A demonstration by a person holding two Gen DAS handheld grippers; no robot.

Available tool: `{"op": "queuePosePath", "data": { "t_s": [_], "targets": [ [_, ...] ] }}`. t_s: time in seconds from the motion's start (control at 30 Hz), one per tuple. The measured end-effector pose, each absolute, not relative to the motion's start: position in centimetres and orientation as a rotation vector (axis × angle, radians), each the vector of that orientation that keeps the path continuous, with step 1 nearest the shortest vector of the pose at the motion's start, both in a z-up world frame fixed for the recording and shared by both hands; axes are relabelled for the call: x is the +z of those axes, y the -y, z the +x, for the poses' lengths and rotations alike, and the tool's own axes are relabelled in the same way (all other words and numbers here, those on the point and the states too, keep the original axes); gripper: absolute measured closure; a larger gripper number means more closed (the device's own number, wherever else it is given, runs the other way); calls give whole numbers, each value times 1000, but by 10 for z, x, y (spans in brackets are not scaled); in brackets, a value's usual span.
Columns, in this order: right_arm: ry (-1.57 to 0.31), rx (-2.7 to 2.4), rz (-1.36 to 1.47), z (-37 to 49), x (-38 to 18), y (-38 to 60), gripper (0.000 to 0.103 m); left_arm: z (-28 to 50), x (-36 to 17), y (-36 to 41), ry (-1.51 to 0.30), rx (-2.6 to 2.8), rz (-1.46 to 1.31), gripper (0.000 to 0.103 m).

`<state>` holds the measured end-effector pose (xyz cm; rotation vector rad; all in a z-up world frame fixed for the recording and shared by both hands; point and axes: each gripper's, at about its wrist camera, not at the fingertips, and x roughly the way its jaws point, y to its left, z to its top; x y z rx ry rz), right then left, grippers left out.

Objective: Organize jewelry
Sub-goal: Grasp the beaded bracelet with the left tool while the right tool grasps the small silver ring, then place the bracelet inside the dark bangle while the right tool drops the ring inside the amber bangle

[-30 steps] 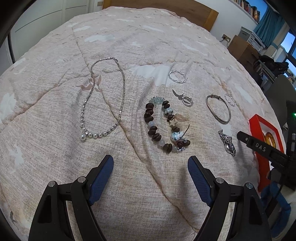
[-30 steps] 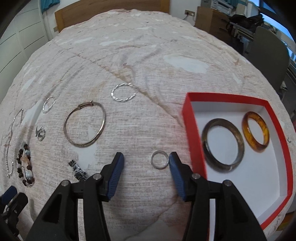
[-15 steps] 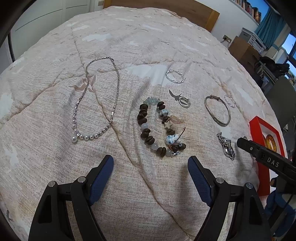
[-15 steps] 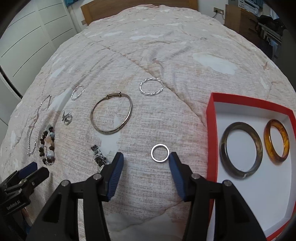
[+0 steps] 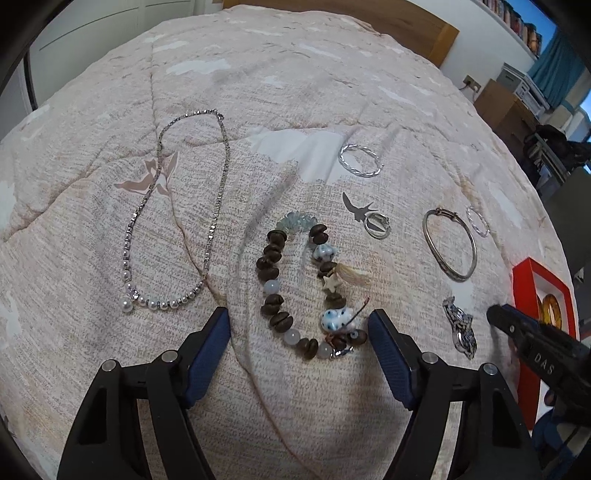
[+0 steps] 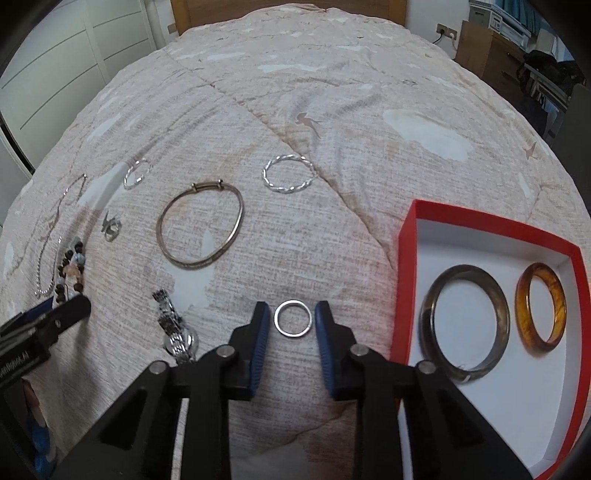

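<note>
My right gripper (image 6: pixel 291 322) is open with a small silver ring (image 6: pixel 293 323) lying on the quilt between its fingertips, untouched. To its right a red box (image 6: pixel 407 266) holds a dark bangle (image 6: pixel 428 325) and an amber bangle (image 6: pixel 521 306). My left gripper (image 5: pixel 298 328) is open, its tips either side of the near end of a brown bead bracelet (image 5: pixel 273 273). A pearl necklace (image 5: pixel 218 206) lies to its left.
On the beige quilt (image 6: pixel 332 110) lie a thin metal bangle (image 6: pixel 236 225), two twisted silver rings (image 6: pixel 288 188) (image 6: pixel 136 173), a silver charm ring (image 5: pixel 376 225) and a watch (image 6: pixel 177 332). A wooden headboard (image 5: pixel 417 18), wardrobe doors and furniture lie beyond.
My right gripper has moved in on the small silver ring, which now sits centred between its fingers. My left gripper has moved forward to the bead bracelet.
</note>
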<state>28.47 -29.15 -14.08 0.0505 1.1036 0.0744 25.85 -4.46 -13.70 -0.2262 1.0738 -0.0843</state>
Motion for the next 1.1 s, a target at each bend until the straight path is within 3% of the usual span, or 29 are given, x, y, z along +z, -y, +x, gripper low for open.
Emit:
{"op": "queuePosePath", "data": {
  "t_s": [0.13, 0.23, 0.33, 0.4, 0.43, 0.67, 1.1],
  "targets": [
    [-1100, 99, 37, 281, -140, 292, 84, 264, -140, 50, -1087, -54, -210, 31],
    [-1092, 121, 47, 278, -137, 292, 84, 263, -140, 53, -1084, -36, -192, 41],
    [-1084, 157, 58, 274, -134, 289, 84, 261, -138, 51, -1082, -29, -190, 61],
    [-1087, 180, 63, 271, -133, 286, 84, 258, -136, 48, -1085, -47, -203, 80],
    [-1087, 188, 65, 269, -134, 284, 84, 255, -135, 44, -1088, -58, -208, 84],
    [-1067, 258, 113, 249, -124, 274, 84, 238, -114, 31, -1065, -99, -207, 92],
    [-937, 287, 123, 202, -56, 277, 84, 206, -59, 33, -983, -118, -188, 92]
  ]
}}
